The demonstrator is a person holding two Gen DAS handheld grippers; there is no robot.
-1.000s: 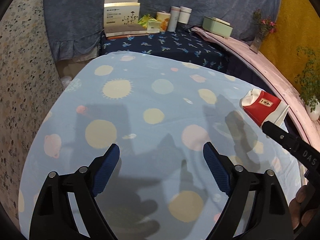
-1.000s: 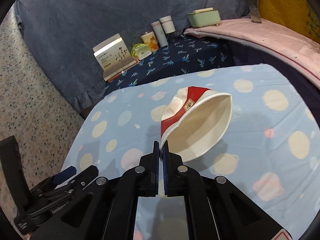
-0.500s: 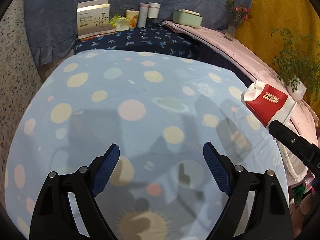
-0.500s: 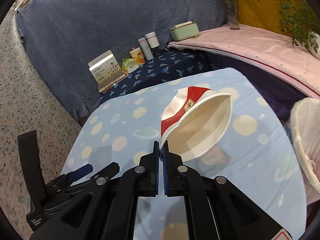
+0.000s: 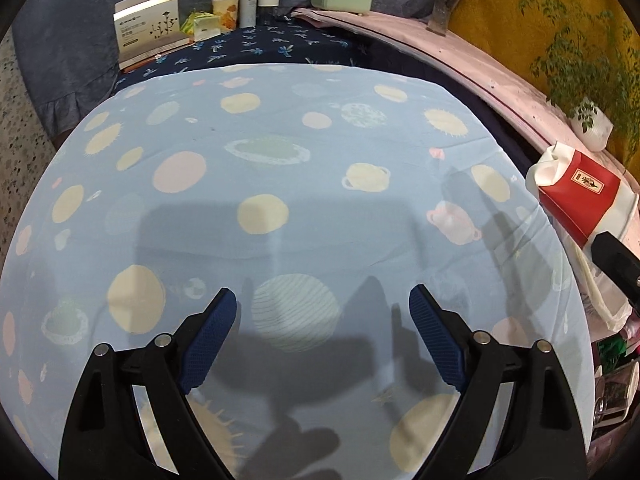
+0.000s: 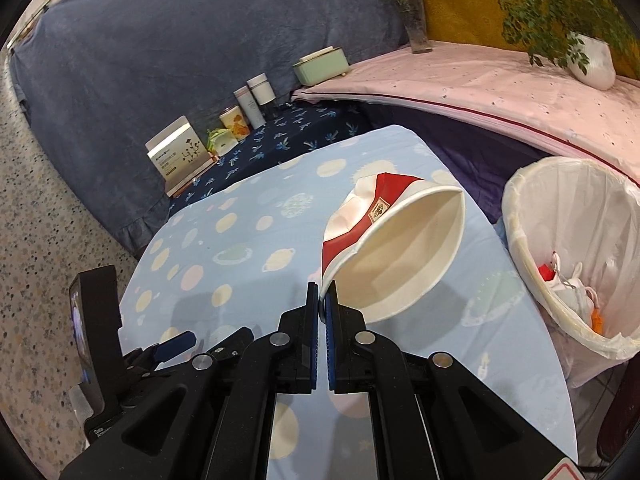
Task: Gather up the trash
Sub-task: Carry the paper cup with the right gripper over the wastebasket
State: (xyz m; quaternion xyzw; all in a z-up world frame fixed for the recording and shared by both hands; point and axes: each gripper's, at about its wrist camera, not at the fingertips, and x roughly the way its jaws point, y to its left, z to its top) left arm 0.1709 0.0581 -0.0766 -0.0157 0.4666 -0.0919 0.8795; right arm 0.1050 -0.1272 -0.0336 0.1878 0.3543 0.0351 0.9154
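A crushed red and white paper cup (image 6: 400, 256) hangs over the right part of the blue dotted tablecloth (image 6: 240, 248), and my right gripper (image 6: 322, 292) is shut on its rim. To its right stands a trash bin (image 6: 580, 208) lined with a white bag that holds some trash. In the left wrist view the cup (image 5: 576, 196) shows at the right edge of the table (image 5: 280, 160). My left gripper (image 5: 322, 292) hovers over the cloth with its jaws opening and nothing between them.
Behind the table a low navy shelf (image 5: 280, 44) carries a white box (image 5: 148, 28), cans and bottles. A pink ledge (image 6: 480, 80) on the right bears a green case, a vase and a potted plant (image 6: 592, 60). Speckled floor lies at left.
Both grippers have moved to the right across the table. The cup stays pinched in the right gripper, and the trash bin has come into the right wrist view.
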